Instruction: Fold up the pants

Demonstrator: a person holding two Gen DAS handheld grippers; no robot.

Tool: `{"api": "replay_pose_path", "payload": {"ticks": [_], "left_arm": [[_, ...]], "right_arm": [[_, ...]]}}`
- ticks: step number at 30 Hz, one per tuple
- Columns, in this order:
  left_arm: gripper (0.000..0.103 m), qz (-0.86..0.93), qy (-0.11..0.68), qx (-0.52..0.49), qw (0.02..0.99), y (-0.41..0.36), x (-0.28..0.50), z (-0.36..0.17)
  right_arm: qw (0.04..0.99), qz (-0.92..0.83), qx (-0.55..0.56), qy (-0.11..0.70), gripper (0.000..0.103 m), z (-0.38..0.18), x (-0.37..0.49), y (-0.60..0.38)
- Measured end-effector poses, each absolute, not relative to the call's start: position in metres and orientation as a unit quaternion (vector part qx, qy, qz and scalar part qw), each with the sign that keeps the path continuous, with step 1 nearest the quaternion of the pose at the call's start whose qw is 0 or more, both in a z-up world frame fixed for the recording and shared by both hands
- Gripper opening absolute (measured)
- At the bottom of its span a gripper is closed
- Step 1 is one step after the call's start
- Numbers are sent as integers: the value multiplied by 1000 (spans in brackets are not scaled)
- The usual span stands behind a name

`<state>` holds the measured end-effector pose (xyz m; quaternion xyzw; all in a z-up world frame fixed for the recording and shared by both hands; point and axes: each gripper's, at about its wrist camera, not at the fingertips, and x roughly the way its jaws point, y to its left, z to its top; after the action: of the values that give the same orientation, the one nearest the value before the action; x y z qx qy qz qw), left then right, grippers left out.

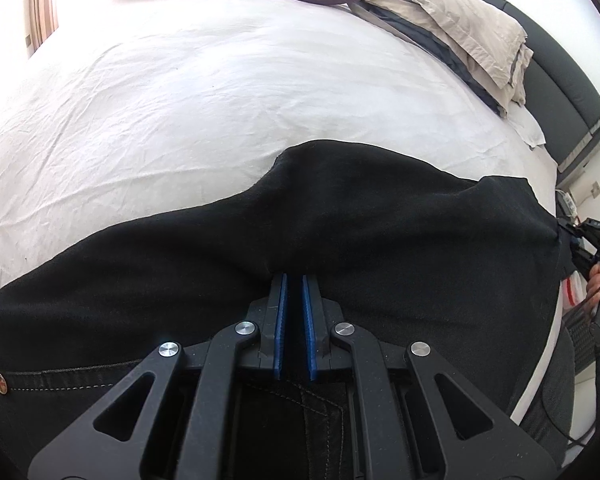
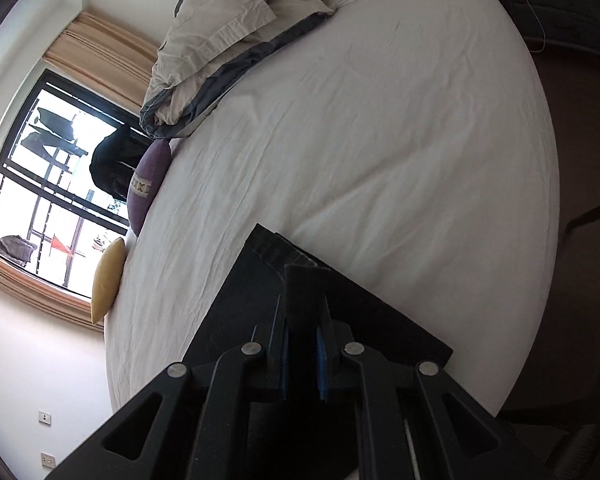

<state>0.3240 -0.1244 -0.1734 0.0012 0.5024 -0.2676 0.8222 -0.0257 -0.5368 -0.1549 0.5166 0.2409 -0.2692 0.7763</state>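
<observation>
Mid-fold: L gripper (image 1: pixel 294 280) & R gripper (image 2: pixel 302 320) jaws both clamped on black pants (image 1: pixel 340 208) over bed (image 1: pixel 180 100); next lay hem down aligned.

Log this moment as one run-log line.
left gripper: shut on pants | right gripper: shut on pants | bed: pants partly spread

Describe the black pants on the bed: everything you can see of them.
The black pants are a dark denim-like fabric with pale stitched seams and a round metal rivet near a pocket edge. They lie stretched across the white bed sheet, bunched into a hump. The left gripper is shut on a fold in the middle; the right gripper is shut on a stiff hemmed end, lifted off the sheet.
</observation>
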Motion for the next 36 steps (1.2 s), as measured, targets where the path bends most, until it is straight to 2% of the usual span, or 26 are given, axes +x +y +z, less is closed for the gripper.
{"api": "replay_pose_path", "payload": {"ticks": [5, 13, 18, 19, 21, 22, 23, 24, 29, 33, 36], "left_arm": [[8, -263, 503, 4, 823, -125, 324, -176], [8, -252, 510, 11, 822, -131, 321, -170], [8, -245, 511, 17, 824, -137, 321, -167], [8, -241, 511, 20, 825, -138, 320, -165], [8, -235, 509, 37, 827, -143, 314, -158], [8, -233, 506, 45, 829, -145, 310, -155], [8, -233, 502, 49, 831, -146, 305, -151], [8, -235, 496, 49, 834, -147, 300, -147], [8, -255, 484, 55, 835, -159, 270, -135], [8, -275, 495, 74, 821, -176, 252, -148], [8, -284, 500, 91, 813, -184, 243, -158]], "right_arm": [[780, -256, 523, 230, 11, -152, -35, -541], [735, -266, 582, 226, 11, -180, -59, -543], [720, -273, 586, 252, 12, -196, -60, -546], [725, -273, 578, 257, 16, -192, -61, -544], [732, -286, 559, 266, 45, -178, -64, -543], [733, -300, 549, 269, 53, -170, -68, -544], [732, -326, 534, 272, 71, -161, -73, -544], [730, -353, 519, 272, 76, -152, -79, -545], [737, -294, 539, 283, 75, -138, -83, -535], [768, -174, 540, 297, 65, -134, -45, -499], [786, -116, 523, 310, 63, -137, -15, -480]]}}
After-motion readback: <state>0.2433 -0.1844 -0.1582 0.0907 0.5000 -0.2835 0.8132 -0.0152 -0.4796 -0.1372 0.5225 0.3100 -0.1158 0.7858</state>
